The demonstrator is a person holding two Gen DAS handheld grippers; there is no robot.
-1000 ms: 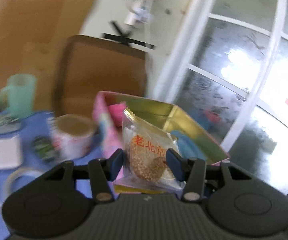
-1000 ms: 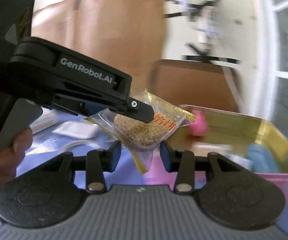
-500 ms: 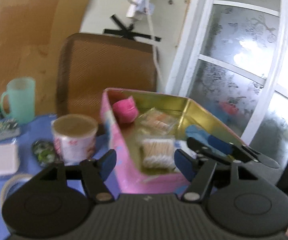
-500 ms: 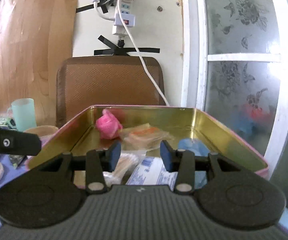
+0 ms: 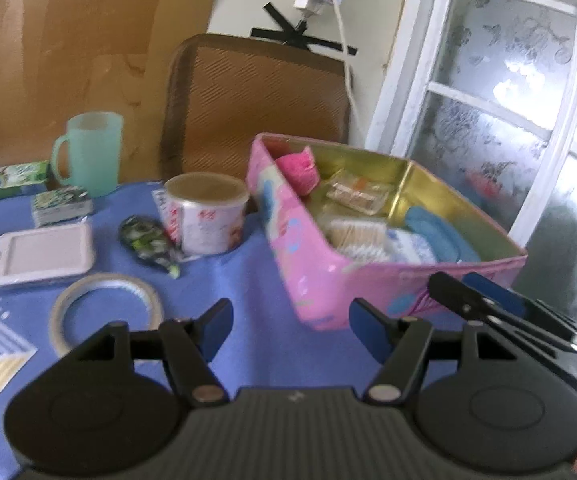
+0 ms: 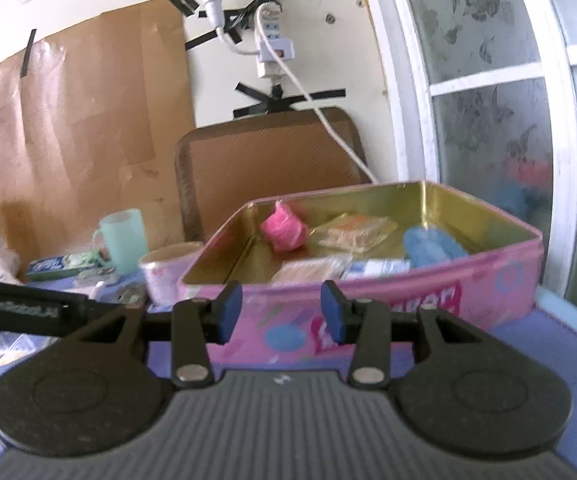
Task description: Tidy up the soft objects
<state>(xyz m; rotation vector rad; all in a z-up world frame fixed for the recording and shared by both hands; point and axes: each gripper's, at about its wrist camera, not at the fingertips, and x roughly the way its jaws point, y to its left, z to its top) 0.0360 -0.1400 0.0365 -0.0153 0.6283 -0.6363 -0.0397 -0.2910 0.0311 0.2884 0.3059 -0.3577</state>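
A pink tin box (image 5: 308,256) with a gold inside stands on the blue tablecloth; it also shows in the right wrist view (image 6: 408,300). In it lie a pink soft ball (image 5: 298,168), a clear snack packet (image 5: 358,194), a pack of cotton swabs (image 5: 354,234), a tissue pack (image 5: 412,246) and a blue cloth (image 5: 432,228). My left gripper (image 5: 290,330) is open and empty, in front of the box. My right gripper (image 6: 282,314) is open and empty, just before the box's near wall.
Left of the box stand a paper noodle cup (image 5: 206,212), a green mug (image 5: 90,152), a small green wrapper (image 5: 146,240), a tape roll (image 5: 106,308), a white flat case (image 5: 42,254) and small packs (image 5: 60,206). A brown chair back (image 5: 256,96) stands behind the table.
A second ago my left gripper held the snack packet over the box. It has let go; the packet lies in the box. Both grippers have pulled back towards me.
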